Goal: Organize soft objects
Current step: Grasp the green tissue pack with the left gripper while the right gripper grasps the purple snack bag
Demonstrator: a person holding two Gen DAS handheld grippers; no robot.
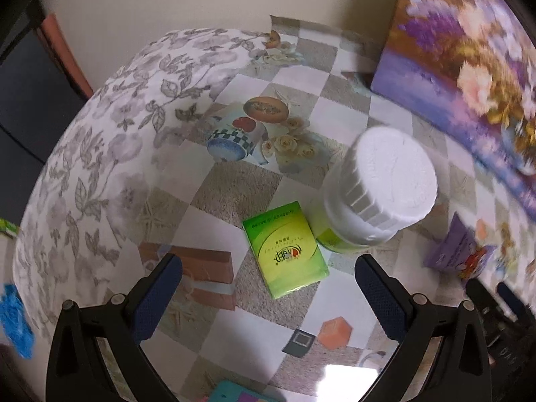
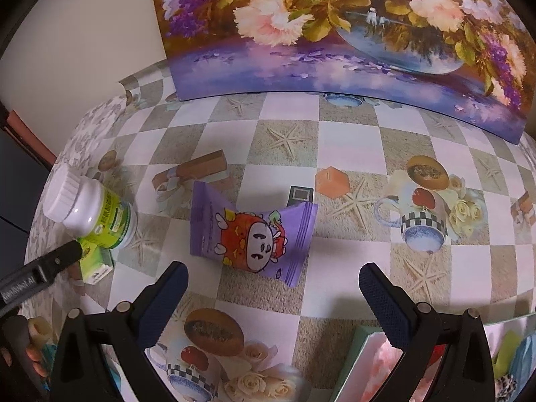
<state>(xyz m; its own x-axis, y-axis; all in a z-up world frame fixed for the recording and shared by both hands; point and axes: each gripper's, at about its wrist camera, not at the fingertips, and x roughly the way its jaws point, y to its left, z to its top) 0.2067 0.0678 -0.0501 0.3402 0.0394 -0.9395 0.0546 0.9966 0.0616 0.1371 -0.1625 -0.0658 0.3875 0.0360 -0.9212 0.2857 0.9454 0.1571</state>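
Note:
A green tissue pack (image 1: 284, 251) lies flat on the printed tablecloth, just ahead of my open, empty left gripper (image 1: 268, 284). A white-capped bottle with a green label (image 1: 375, 191) stands right beside the pack. In the right wrist view a purple snack pouch with a red cartoon figure (image 2: 251, 234) lies just ahead of my open, empty right gripper (image 2: 271, 288). The bottle (image 2: 90, 211) and tissue pack (image 2: 95, 264) show at the left there, with the left gripper's finger (image 2: 63, 254) over them. The pouch also shows at the right in the left wrist view (image 1: 459, 251).
A large flower painting (image 2: 335, 33) leans against the wall at the table's back. The table's rounded left edge (image 1: 50, 201) drops off near the pack. A box with a pink picture (image 2: 375, 368) and other small items lie at the near edge.

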